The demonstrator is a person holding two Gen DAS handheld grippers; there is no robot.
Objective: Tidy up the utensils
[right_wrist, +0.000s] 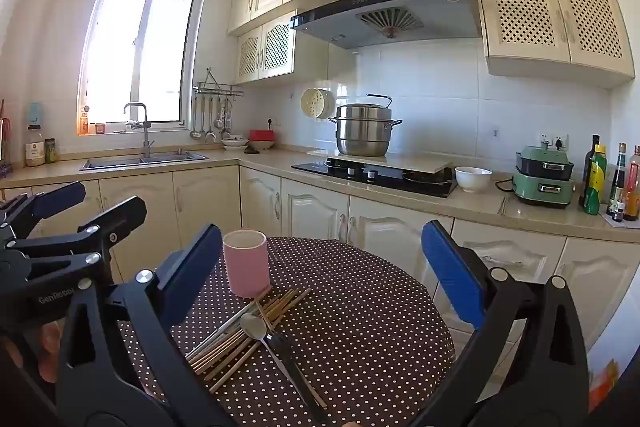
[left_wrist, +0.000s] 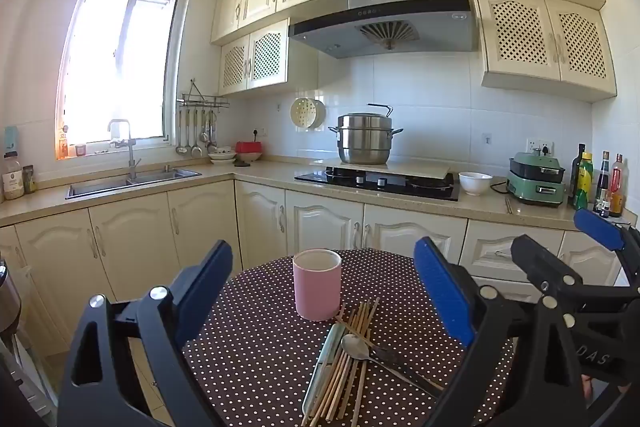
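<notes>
Fingers show only beside right tongs; both tongs spread, empty.

both hand-held grippers, left and right, gape wide, side by side.

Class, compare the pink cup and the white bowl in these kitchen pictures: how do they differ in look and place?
The pink cup is tall and straight-sided; the white bowl is low and flares wide. The pink cup stands on the dotted tablecloth beside the chopsticks; the white bowl sits on the counter right of the stove. Both stand upright, mouths open upward.
</notes>
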